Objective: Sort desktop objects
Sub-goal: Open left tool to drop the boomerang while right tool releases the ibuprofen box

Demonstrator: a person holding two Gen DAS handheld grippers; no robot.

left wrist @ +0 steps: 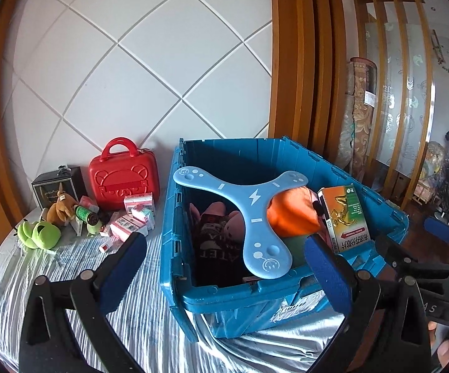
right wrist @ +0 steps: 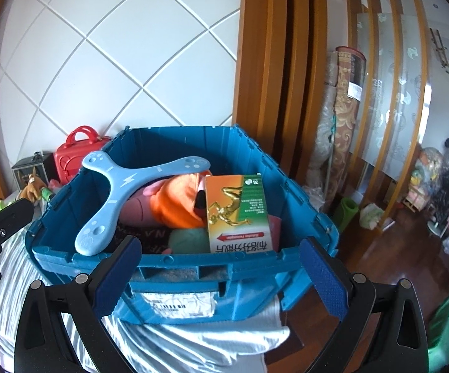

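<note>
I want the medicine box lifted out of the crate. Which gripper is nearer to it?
Right. The right gripper hangs open directly before the medicine box; the left gripper sits further left, facing the boomerang.

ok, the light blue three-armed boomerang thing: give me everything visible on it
The boomerang is a flat, light blue, matte, foam-like toy with three curved arms. White print shows a lightning bolt at the hub, dashes along the arms and smiley faces at the tips. It lies tilted across the open blue crate, one tip on the near rim, over the orange plush.

Light-blue three-armed boomerang (left wrist: pixel 249 214) lies atop the filled blue crate (left wrist: pixel 286 298).
</note>
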